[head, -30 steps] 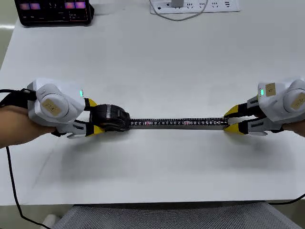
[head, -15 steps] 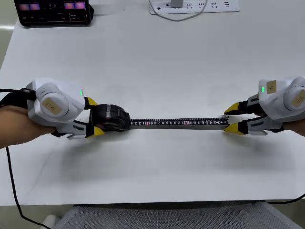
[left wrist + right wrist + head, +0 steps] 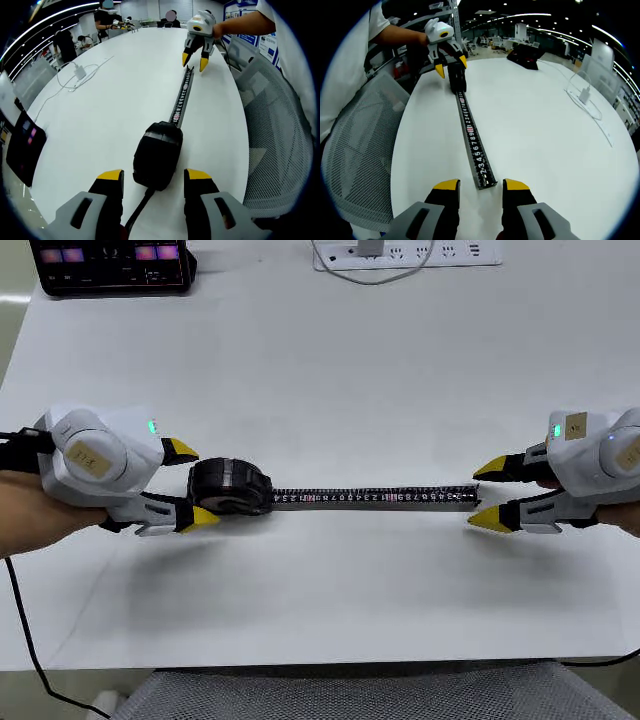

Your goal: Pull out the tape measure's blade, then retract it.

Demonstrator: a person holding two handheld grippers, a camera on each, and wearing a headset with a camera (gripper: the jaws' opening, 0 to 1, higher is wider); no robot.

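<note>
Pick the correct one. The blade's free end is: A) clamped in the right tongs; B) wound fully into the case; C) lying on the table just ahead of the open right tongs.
C: the blade's tip lies flat on the table with the right tongs spread apart just short of it.

The tape measure [image 3: 231,486] has a rounded black case and sits toward the left of the white desk [image 3: 330,390], near its front edge. Its blade [image 3: 375,497] is drawn out to the right and lies straight and flat on the desk, printed face up, dark with pale numerals and a few red marks. The blade's tip [image 3: 485,182] rests on the surface. A dark strap [image 3: 142,205] trails from the case's rear.
</note>
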